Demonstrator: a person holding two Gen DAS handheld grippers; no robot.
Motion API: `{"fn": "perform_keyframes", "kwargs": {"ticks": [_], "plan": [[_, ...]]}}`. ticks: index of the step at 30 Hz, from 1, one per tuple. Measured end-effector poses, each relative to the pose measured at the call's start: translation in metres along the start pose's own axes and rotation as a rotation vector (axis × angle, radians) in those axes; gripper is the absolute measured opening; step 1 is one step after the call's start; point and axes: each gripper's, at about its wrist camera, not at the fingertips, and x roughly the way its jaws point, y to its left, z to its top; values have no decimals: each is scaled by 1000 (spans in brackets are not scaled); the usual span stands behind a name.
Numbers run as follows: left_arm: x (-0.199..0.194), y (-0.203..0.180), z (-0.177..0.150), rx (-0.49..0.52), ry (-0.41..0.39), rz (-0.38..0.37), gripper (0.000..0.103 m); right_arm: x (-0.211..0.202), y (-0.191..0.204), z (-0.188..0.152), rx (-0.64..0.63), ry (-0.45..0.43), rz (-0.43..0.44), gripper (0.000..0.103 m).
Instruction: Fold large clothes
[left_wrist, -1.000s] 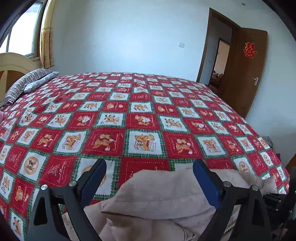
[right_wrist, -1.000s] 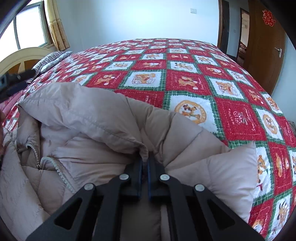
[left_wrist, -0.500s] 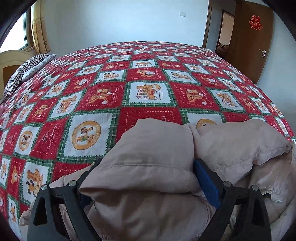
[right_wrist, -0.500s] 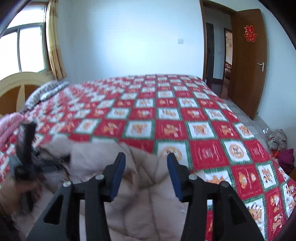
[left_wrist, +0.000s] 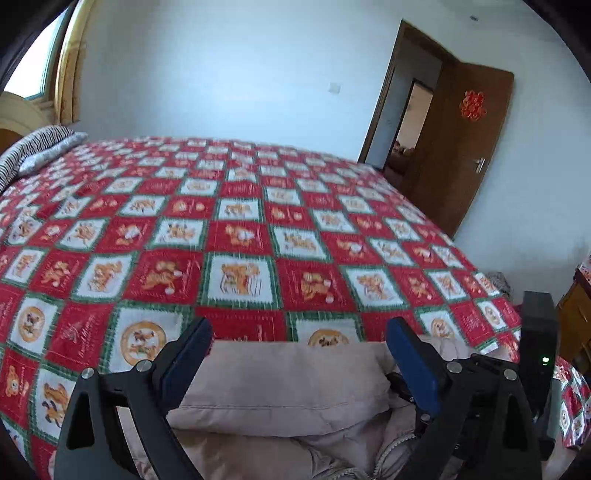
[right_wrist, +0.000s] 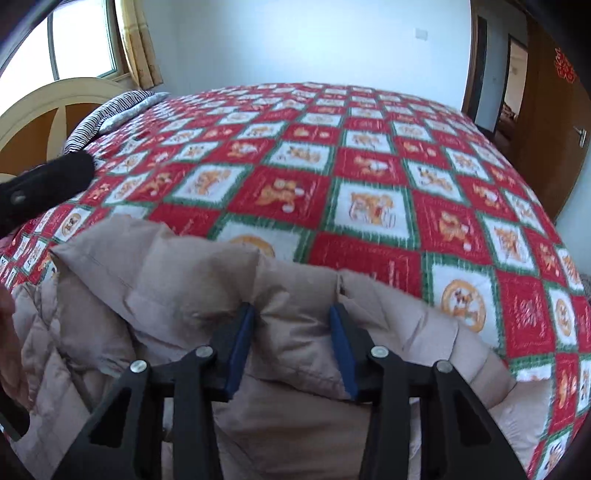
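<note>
Your grippers are hovering over the beige padded coat (right_wrist: 295, 354) lying at the near edge of the bed (left_wrist: 236, 236).
Your left gripper (left_wrist: 299, 354) is gaping wide, gripping nothing; your right gripper (right_wrist: 291, 332) is standing half open, straddling a coat fold without pinching it.

- A wide bed (left_wrist: 258, 229) fills the room, covered by a red, white and green checked quilt (right_wrist: 369, 206) with cartoon squares.
- A striped pillow (left_wrist: 33, 151) lies at the head, against a cream arched headboard (right_wrist: 55, 107).
- Daylight enters through a window (right_wrist: 81, 44) with a yellow curtain (right_wrist: 140, 40) beside it.
- The walls (left_wrist: 240, 66) are plain pale white, with a small switch plate (left_wrist: 335, 88).
- A brown wooden door (left_wrist: 465, 144) stands open and bears a red paper ornament (left_wrist: 472, 105).
</note>
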Motion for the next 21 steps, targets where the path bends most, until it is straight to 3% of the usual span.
{"fn": "perform_keyframes", "kwargs": {"ticks": [3, 11, 21], "plan": [[37, -3, -27, 49, 125, 83, 95, 2, -4, -7, 16, 12, 5, 45], [50, 2, -51, 46, 152, 119, 102, 12, -7, -13, 46, 22, 25, 45], [63, -2, -54, 85, 195, 199, 102, 19, 3, -16, 1, 32, -35, 45]]}}
